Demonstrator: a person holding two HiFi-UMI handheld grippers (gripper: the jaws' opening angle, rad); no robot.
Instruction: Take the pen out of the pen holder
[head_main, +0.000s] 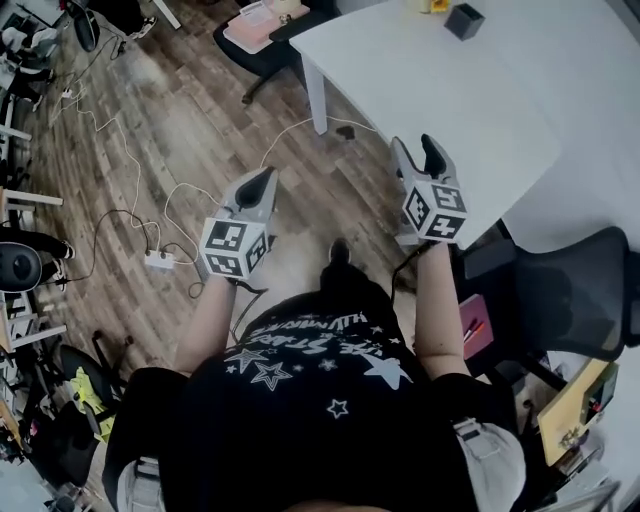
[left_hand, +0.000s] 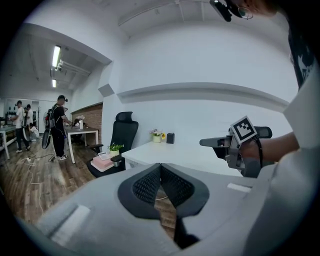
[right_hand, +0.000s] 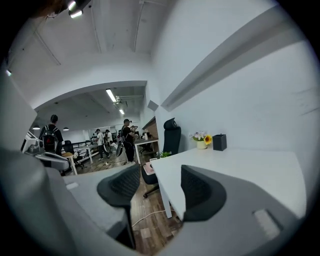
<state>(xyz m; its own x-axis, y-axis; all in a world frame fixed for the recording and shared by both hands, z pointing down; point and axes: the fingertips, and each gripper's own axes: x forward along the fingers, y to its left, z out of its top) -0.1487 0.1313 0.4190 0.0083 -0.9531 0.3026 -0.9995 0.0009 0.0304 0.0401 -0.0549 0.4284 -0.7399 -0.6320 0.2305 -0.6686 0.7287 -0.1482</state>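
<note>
A small black pen holder (head_main: 464, 20) stands at the far end of the white table (head_main: 480, 110), next to a yellow flower pot (head_main: 434, 5). No pen shows in it at this distance. The holder also appears far off in the left gripper view (left_hand: 170, 138) and the right gripper view (right_hand: 219, 142). My left gripper (head_main: 262, 182) hangs over the wood floor, well short of the table, its pads (left_hand: 150, 184) meeting at the tips. My right gripper (head_main: 417, 152) is at the table's near edge, open and holding nothing, with its fingers (right_hand: 121, 186) spread.
A black office chair (head_main: 262, 52) with a pink stack (head_main: 250, 25) on its seat stands at the table's far left corner. Another black chair (head_main: 575, 300) is to my right. Cables and a power strip (head_main: 160, 261) lie on the floor. People (left_hand: 59, 125) stand far back.
</note>
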